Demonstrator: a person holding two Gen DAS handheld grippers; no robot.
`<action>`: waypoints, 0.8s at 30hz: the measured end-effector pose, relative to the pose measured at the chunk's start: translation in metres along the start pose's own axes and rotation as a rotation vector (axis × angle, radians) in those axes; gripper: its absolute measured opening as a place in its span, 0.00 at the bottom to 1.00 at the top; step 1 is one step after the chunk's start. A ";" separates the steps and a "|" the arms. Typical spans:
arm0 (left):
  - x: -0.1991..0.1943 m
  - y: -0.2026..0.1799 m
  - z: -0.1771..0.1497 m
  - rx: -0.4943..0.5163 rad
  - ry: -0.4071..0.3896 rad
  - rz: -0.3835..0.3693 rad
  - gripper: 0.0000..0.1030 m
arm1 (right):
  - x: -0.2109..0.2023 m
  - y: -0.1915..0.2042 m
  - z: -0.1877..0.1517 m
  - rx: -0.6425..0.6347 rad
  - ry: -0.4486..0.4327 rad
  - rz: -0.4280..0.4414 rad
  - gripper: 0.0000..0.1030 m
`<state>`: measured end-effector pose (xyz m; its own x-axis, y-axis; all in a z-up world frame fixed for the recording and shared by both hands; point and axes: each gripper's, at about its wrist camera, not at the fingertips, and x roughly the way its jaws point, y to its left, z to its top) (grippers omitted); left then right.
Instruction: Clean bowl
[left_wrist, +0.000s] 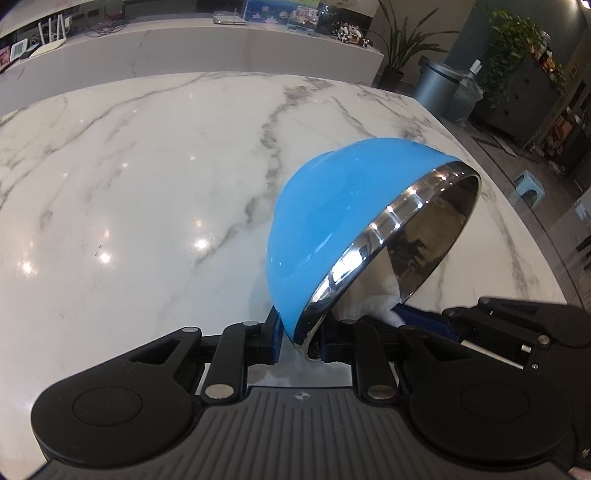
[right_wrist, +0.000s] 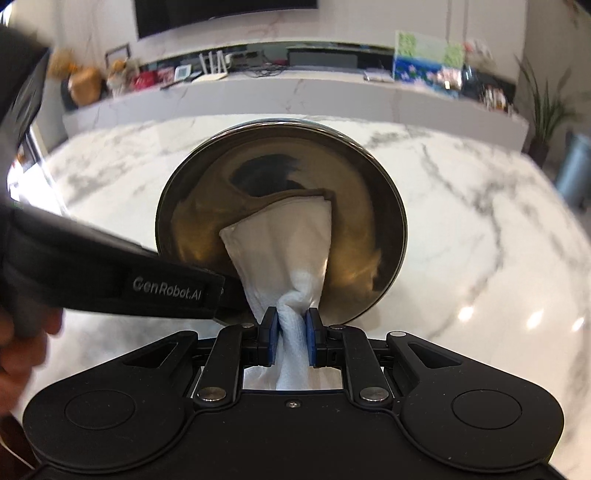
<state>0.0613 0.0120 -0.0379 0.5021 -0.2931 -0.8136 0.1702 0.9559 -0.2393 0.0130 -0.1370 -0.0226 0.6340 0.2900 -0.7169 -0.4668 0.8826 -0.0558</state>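
A bowl (left_wrist: 325, 221), blue outside with a shiny steel rim and inside, is held tilted on its side above the marble table. My left gripper (left_wrist: 299, 339) is shut on its lower rim. In the right wrist view the bowl's steel inside (right_wrist: 280, 177) faces me. My right gripper (right_wrist: 291, 336) is shut on a white cloth (right_wrist: 284, 251), whose free end lies against the inside of the bowl. The cloth (left_wrist: 369, 299) and the right gripper's body (left_wrist: 517, 325) show in the left wrist view at the bowl's mouth. The left gripper's body (right_wrist: 110, 280) crosses the left side.
The white marble table (left_wrist: 129, 203) spreads under both grippers. A marble counter (right_wrist: 295, 92) with routers, boxes and toys runs behind it. A grey bin (left_wrist: 436, 88), potted plants and a small blue stool (left_wrist: 528, 184) stand on the floor past the table's right edge.
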 end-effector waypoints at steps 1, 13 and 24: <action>0.000 0.000 0.000 0.007 0.002 0.000 0.16 | 0.000 0.003 -0.001 -0.038 -0.006 -0.032 0.12; -0.005 0.002 -0.001 0.010 -0.019 0.015 0.21 | 0.002 0.017 -0.007 -0.203 -0.036 -0.171 0.12; 0.003 0.012 -0.001 -0.105 -0.045 0.004 0.29 | 0.002 -0.013 0.004 0.052 0.016 0.036 0.13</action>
<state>0.0639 0.0227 -0.0436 0.5406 -0.2879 -0.7905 0.0800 0.9530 -0.2924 0.0228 -0.1466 -0.0207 0.6070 0.3164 -0.7290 -0.4563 0.8898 0.0063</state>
